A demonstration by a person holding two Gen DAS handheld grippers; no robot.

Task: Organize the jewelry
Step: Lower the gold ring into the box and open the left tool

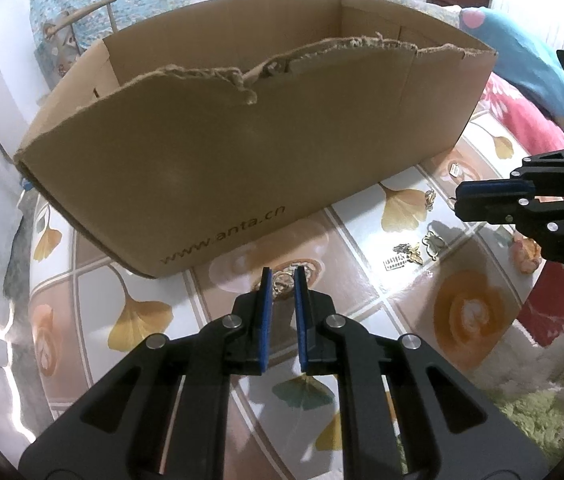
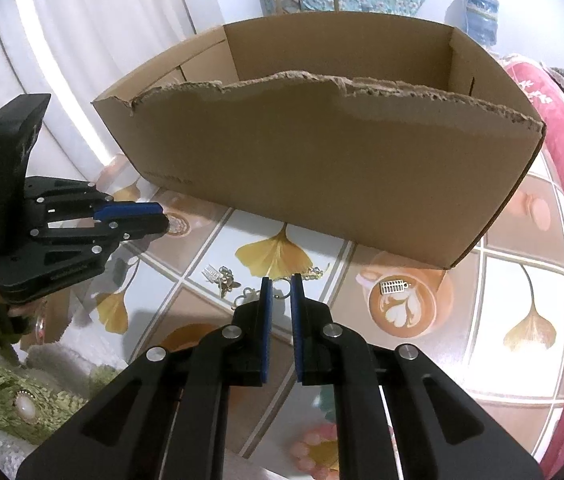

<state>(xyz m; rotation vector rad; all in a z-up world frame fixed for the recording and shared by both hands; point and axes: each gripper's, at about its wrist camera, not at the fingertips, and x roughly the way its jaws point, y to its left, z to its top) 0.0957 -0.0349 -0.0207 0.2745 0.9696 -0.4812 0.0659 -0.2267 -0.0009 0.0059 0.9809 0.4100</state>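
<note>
- Two wrist views show a torn-edged cardboard box [image 1: 241, 136] standing on a glossy counter [image 1: 362, 240] printed with ginkgo leaves and coffee cups.
- Left wrist view: the left tool [image 1: 282, 276] has its blue-padded fingers slightly apart, bracketing a small gold ring-shaped piece [image 1: 282, 281] lying on the counter just in front of the box; whether the pads touch it cannot be told. To the right lies a cluster of gold and silver charms [image 1: 414, 252]. The right tool [image 1: 458, 200] enters from the right, seen side-on, its gap hidden. Only this view shows the box's printed web address.
- Right wrist view: the right tool [image 2: 279, 280] has fingers slightly parted around a thin ring [image 2: 279, 294]. Only here shows a silver grid charm [image 2: 393, 286] resting alone on a coffee-cup print, right of the tool. The left tool [image 2: 163, 220] sits at left.
</note>
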